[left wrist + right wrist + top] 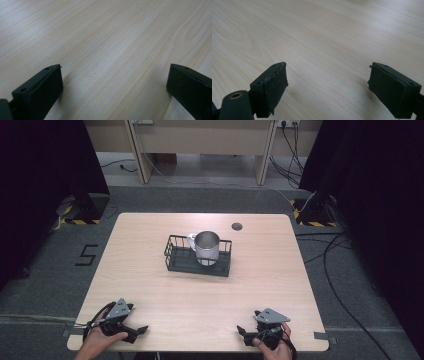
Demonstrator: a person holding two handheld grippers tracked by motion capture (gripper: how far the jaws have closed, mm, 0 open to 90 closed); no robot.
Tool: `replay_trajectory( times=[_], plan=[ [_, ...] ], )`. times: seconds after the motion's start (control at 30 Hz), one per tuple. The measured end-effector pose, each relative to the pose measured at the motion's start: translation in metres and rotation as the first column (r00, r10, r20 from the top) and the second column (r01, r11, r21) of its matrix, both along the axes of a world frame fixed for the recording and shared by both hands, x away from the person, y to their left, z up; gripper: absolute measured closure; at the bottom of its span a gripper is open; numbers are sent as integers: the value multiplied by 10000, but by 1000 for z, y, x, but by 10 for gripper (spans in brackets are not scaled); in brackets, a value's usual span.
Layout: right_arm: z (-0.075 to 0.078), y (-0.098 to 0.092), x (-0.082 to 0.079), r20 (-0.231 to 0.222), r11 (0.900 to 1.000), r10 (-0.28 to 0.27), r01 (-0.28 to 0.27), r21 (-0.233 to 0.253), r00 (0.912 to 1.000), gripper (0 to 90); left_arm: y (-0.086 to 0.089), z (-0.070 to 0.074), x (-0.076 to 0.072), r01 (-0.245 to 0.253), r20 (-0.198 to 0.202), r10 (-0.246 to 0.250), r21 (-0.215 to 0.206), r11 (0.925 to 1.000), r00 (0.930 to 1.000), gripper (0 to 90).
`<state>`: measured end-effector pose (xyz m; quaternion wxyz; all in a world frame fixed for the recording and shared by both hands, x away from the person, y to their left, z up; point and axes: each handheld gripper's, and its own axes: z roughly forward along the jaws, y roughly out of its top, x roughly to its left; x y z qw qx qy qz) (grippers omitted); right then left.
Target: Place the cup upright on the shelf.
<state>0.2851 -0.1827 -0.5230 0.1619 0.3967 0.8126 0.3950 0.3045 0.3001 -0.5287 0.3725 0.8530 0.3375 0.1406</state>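
A metal mug stands upright in a black wire basket at the middle of the wooden table. A white cup sits behind the mug in the same basket. My left gripper rests near the front left corner, held by a hand, and my left gripper stands open over bare wood. My right gripper lies near the front right edge, and my right gripper is open too, with nothing between its jaws. Both are far from the basket.
A small dark round grommet sits in the table's far right part. Beyond the table are desk legs, cables on the grey floor and dark curtains at both sides. A "5" is marked on the floor at left.
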Motion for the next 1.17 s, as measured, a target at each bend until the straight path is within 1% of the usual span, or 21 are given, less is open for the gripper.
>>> replay_trajectory(
  times=[0.03,0.07,0.23,0.27,0.33,0.37,0.47,0.57,0.67,1.17],
  plan=[
    [0,0,0,0,10000,0,0,0,10000,153,0,0,0,0,0,0,0,10000,10000,0],
    [-2,-1,-1,-73,9999,-74,73,-144,9999,152,0,0,0,4,0,-4,-9,10000,10000,0],
    [-3,-1,-4,64,9990,4,-1,-449,10000,143,0,0,0,4,0,-4,-8,10000,10000,0],
    [-3,-1,-4,64,9990,4,-1,-449,10000,143,0,0,0,4,0,-4,-8,10000,10000,0],
    [-5,1,-6,189,9982,174,-162,-578,9997,78,0,0,0,10,-10,-10,1,10000,10000,0],
    [-5,1,-6,136,9981,238,-229,-577,9996,58,0,0,0,10,-10,-10,1,10000,10000,0],
    [-7,1,-6,172,9981,231,-221,-580,9996,5,0,0,0,14,-10,-14,-2,10000,10000,0],
    [-8,2,-7,200,9982,204,-192,-567,9996,4,0,0,0,15,-9,-15,-1,10000,10000,0],
    [-9,0,-7,269,9982,310,-295,-520,9992,5,0,0,0,16,-9,-16,2,10000,10000,0],
    [-9,1,-8,306,9988,194,-180,-449,9993,5,0,0,0,16,-11,-16,-1,10000,10000,0]
  ],
)
